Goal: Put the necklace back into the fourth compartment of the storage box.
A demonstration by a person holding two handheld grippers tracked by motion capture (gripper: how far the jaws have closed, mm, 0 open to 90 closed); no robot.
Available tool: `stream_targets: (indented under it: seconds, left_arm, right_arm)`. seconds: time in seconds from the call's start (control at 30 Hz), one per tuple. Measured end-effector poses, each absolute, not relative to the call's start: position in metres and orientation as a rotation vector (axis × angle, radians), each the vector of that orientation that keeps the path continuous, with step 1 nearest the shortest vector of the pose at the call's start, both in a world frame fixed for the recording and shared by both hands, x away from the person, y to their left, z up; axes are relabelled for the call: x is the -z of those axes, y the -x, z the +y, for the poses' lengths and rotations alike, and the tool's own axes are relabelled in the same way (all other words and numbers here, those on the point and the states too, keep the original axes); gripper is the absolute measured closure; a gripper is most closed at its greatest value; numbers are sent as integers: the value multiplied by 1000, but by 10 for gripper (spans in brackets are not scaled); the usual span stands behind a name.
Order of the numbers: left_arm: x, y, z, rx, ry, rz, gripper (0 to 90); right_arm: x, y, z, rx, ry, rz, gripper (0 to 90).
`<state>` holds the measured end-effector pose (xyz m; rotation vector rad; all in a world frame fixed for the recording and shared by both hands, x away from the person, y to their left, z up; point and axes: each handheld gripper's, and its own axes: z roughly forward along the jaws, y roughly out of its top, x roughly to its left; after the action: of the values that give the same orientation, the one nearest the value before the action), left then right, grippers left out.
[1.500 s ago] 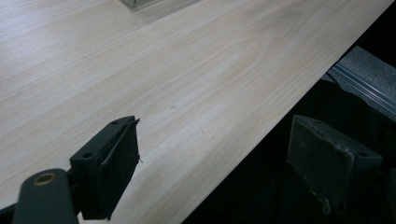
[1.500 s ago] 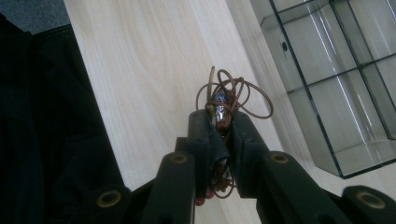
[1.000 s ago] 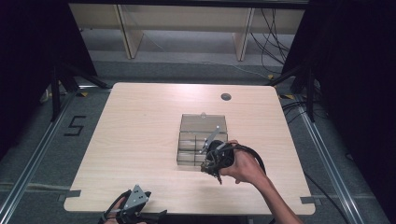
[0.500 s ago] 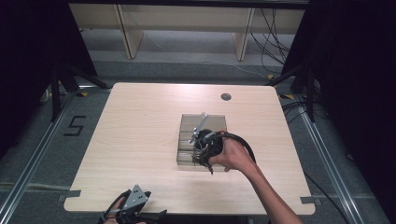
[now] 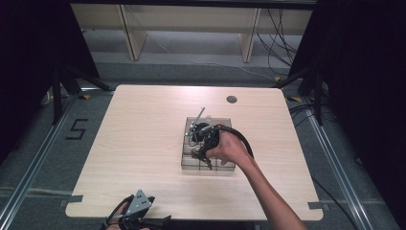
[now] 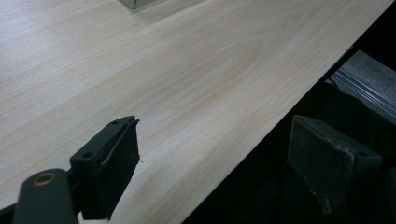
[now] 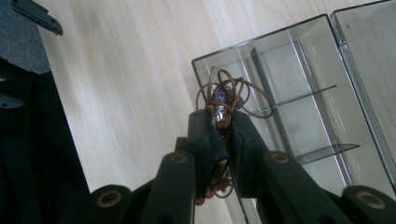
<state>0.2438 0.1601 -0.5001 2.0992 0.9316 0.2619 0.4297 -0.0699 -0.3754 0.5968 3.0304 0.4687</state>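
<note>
Jaws of the left gripper (image 6: pixel 219 163) are seen spread wide apart in the left gripper view, with nothing between them; one jaw lies over the wooden table (image 6: pixel 187 70) and the other hangs past its near edge. In the high view this left gripper (image 5: pixel 136 213) is held low at the near edge of the table (image 5: pixel 143 134), left of centre, its grey three-cornered plate turned upward.

Farther in, a bare forearm is stretched from the near right corner toward the middle of the table, and the right gripper (image 5: pixel 201 143) is held in the hand (image 5: pixel 230 148), angled down over a clear plastic organiser box (image 5: pixel 225 170). In the right gripper view the jaws of the right gripper (image 7: pixel 222 126) are closed on a tangled brown cord necklace (image 7: pixel 229 95); loops of cord stand above the jaw tips, a small blue bead is seen among them, and red beads hang below the jaws. The necklace is held just above the nearest corner compartment of the box (image 7: pixel 299 70), whose clear dividers mark off several compartments; those in view look empty. The open lid (image 7: pixel 369 56) is laid flat at the far side of the box
</note>
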Motion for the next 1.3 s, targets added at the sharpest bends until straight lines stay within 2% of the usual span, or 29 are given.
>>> stream_targets:
  seconds: [1.3]
  left_arm:
    - [499,-243,160,-257,-2092,929,160]
  right_arm:
    - [427,-475,-41,-440,-690,3076,803]
